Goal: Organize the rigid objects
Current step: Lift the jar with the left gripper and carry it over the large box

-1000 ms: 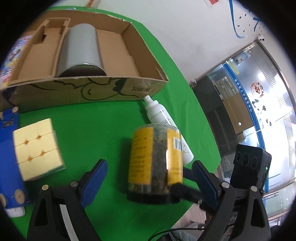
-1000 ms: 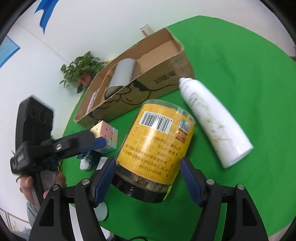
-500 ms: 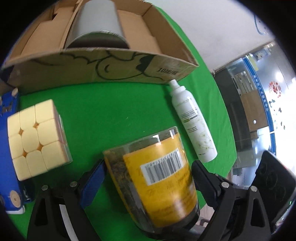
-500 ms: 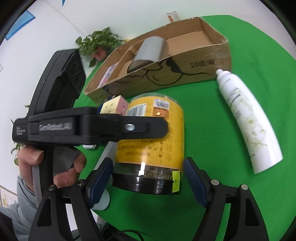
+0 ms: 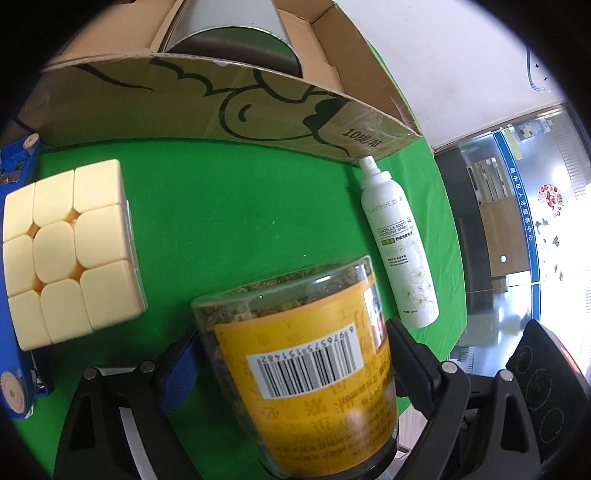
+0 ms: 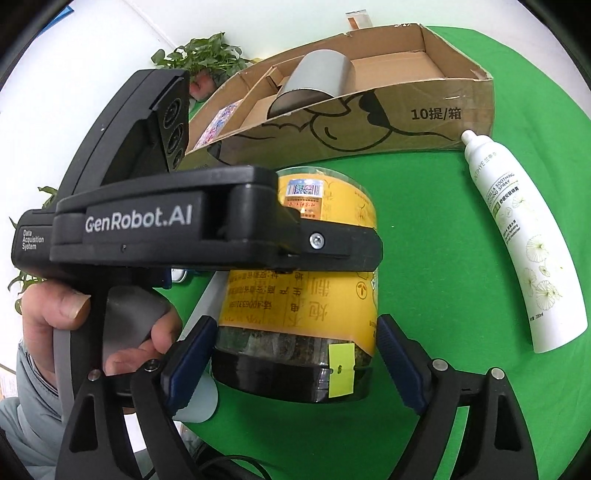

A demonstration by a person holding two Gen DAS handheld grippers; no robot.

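Note:
A clear jar with a yellow label (image 5: 306, 365) and a black lid (image 6: 291, 376) is held above the green table. My left gripper (image 5: 291, 362) is shut on the jar's body. My right gripper (image 6: 295, 358) is shut on the jar near its lid, and the left gripper's black body (image 6: 192, 232) crosses in front of the jar there. A cardboard box (image 5: 207, 96) (image 6: 369, 110) holding a grey cylinder (image 5: 229, 33) (image 6: 317, 81) stands behind.
A white spray bottle (image 5: 399, 243) (image 6: 517, 236) lies to the right, nozzle at the box. A pale yellow puzzle cube (image 5: 62, 251) sits left on a blue object (image 5: 14, 369). The green table's edge (image 5: 447, 221) runs at the right. A potted plant (image 6: 203, 62) stands behind the box.
The left gripper has moved in and closed on the jar, which the right gripper held alone before. Both views have come closer to the box.

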